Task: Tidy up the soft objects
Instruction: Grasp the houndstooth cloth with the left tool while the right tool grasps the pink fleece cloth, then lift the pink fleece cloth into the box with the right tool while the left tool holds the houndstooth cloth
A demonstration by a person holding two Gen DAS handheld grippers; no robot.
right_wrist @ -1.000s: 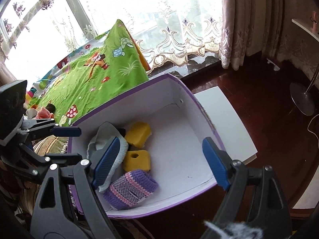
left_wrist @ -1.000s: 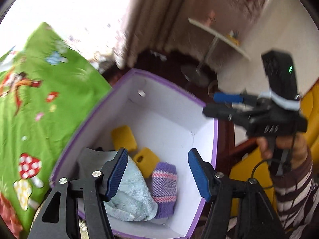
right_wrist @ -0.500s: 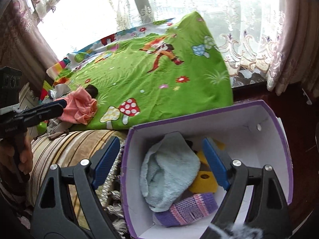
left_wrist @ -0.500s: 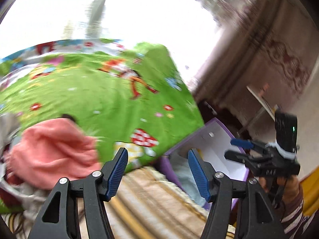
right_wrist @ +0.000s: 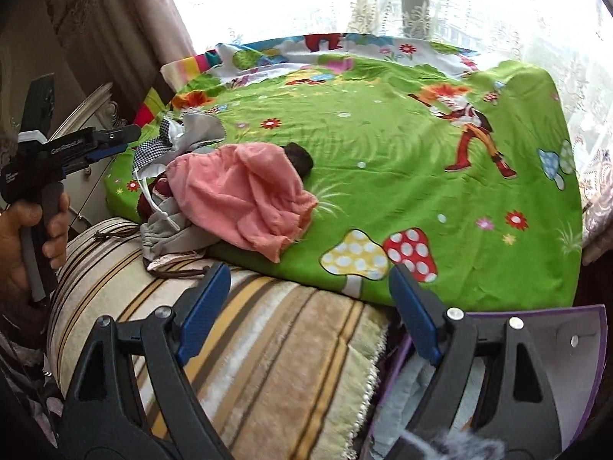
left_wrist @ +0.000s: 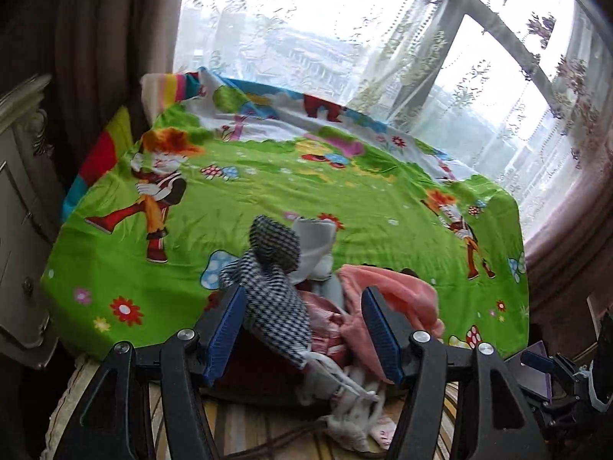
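A heap of soft things lies at the near edge of the green cartoon sheet (left_wrist: 345, 199): a black-and-white checked cloth (left_wrist: 274, 291), a pink cloth (left_wrist: 398, 299) and grey and white pieces with cords (left_wrist: 345, 395). My left gripper (left_wrist: 302, 329) is open, its jaws on either side of the heap, just above it. In the right wrist view the same pink cloth (right_wrist: 237, 191) lies on the sheet (right_wrist: 421, 176), with the left gripper (right_wrist: 111, 140) beside it. My right gripper (right_wrist: 310, 306) is open and empty over the striped blanket (right_wrist: 268, 352). The purple-rimmed box (right_wrist: 574, 329) is at lower right.
A pale carved cabinet (left_wrist: 19, 199) stands left of the bed. Lace curtains and a window (left_wrist: 383, 38) are behind it. A dark round object (right_wrist: 299, 159) lies past the pink cloth. A pale blue towel (right_wrist: 406, 395) shows in the box.
Both grippers swung left, away from the box and toward the bed. My left gripper went from over the box to over the cloth heap. Both stayed open.
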